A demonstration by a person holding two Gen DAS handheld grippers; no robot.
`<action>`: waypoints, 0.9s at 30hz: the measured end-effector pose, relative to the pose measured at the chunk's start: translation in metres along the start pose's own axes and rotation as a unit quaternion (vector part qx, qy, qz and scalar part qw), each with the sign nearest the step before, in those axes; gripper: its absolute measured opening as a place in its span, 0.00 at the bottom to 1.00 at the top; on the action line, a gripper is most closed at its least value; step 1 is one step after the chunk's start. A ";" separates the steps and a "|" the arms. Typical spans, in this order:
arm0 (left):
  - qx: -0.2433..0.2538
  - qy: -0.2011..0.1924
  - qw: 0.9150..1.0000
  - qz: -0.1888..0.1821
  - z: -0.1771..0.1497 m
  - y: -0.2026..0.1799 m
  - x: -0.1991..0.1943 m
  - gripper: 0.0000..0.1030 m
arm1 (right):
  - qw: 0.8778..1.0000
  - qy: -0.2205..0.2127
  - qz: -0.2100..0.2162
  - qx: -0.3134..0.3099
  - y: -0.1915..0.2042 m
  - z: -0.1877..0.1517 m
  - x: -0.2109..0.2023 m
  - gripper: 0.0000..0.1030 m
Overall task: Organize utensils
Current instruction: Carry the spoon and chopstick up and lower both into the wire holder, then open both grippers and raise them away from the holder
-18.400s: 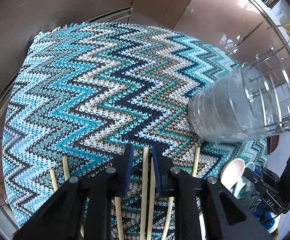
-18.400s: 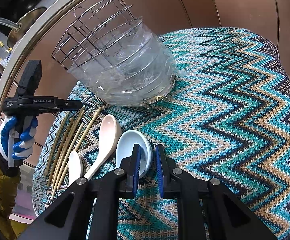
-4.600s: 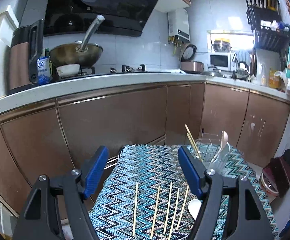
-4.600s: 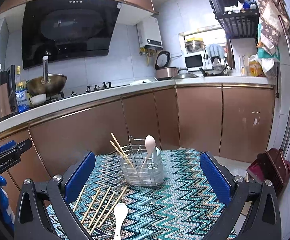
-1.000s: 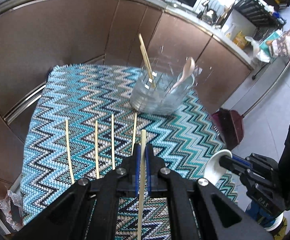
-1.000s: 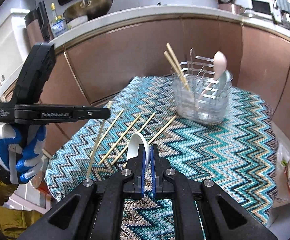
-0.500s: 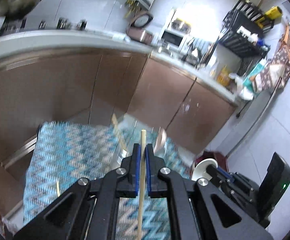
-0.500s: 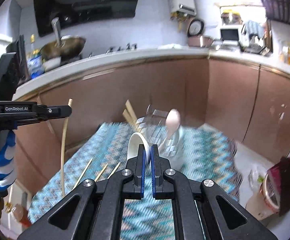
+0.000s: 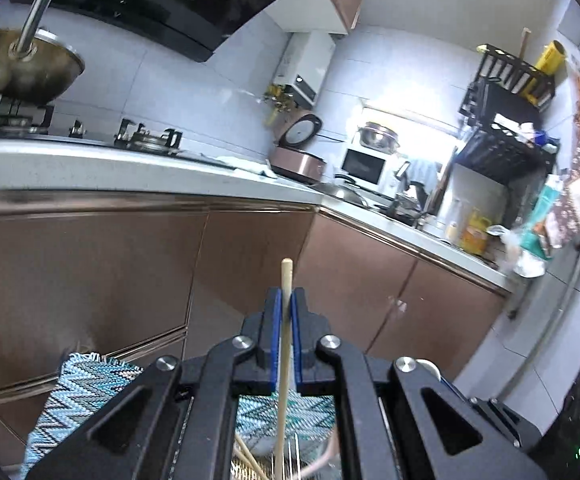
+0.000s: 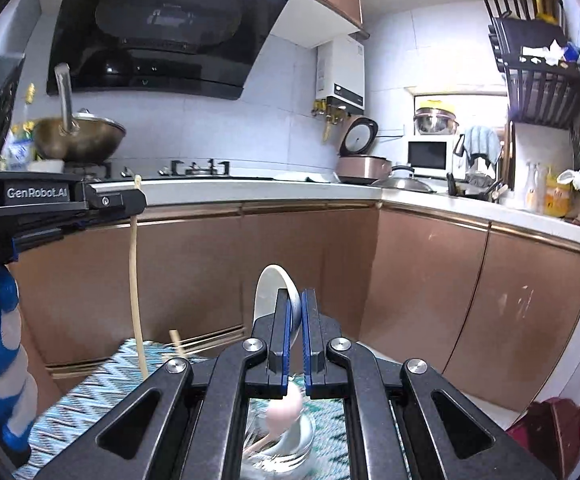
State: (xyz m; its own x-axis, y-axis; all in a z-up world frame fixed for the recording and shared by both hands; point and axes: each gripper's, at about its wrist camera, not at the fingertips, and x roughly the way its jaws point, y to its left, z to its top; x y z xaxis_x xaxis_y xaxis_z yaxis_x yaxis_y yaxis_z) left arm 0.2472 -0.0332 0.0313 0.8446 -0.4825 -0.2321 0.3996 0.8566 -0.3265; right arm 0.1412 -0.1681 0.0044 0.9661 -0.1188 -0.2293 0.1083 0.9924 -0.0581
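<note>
— At the bottom centre of the left wrist view, what has the left hand-held gripper [image 9: 285, 312] got?

— A single wooden chopstick [image 9: 284, 344], pinched between its blue pads [image 9: 275, 332], which are closed right onto it. The stick runs straight up the frame, its blunt end poking out past the fingertips against the brown cabinet doors [image 9: 90, 276].

— And under it?

— Through the gap in the frame you can glimpse the zigzag knitted cloth [image 9: 86, 384] at the lower left, plus the wire utensil holder [image 9: 290, 456] at the very bottom edge with more chopstick ends slanting into it.

— The right side?

— The right hand-held gripper [image 10: 296, 320] sits in the lower middle of its own view, pads nearly together and clamped on a white ceramic spoon [image 10: 272, 292]. The bowl of the spoon rises above and to the left of the fingertips.

— Where is the holder there?

— Directly beneath, at the bottom centre: a clear-lined wire holder [image 10: 286, 452] with a pink spoon [image 10: 286, 404] standing in it. It is blurred, so the compartments cannot be told apart.

— Anything at the left edge?

— The left hand-held gripper again, in a blue and white glove [image 10: 4, 364], the chopstick hanging down from it towards the cloth. Two chopstick tips [image 10: 178, 340] show beside the cloth's far edge.
</note>
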 end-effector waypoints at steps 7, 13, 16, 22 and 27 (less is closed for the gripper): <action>0.001 0.003 1.000 0.026 -0.030 0.007 0.045 0.04 | 1.000 0.004 -0.008 -0.005 0.002 -0.025 0.026 0.05; 0.004 0.024 0.999 0.033 -0.058 0.010 0.057 0.04 | 1.000 0.018 -0.001 -0.002 0.005 -0.043 0.036 0.05; 0.002 0.029 0.999 0.035 -0.065 0.014 0.055 0.06 | 1.000 0.024 0.003 -0.005 0.008 -0.050 0.036 0.05; 0.011 0.038 0.999 0.036 -0.070 0.018 0.039 0.17 | 1.000 0.031 0.005 -0.002 0.012 -0.054 0.027 0.19; 0.006 0.035 0.999 0.038 -0.067 0.021 0.013 0.33 | 1.000 0.022 -0.005 0.005 0.009 -0.048 0.004 0.27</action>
State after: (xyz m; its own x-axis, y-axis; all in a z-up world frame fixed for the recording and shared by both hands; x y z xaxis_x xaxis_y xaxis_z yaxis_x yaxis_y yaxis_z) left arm 0.2426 -0.0341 -0.0399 0.8460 -0.4268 -0.3194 0.3394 0.8933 -0.2948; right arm 0.1348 -0.1611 -0.0442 0.9537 -0.1302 -0.2712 0.1209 0.9914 -0.0507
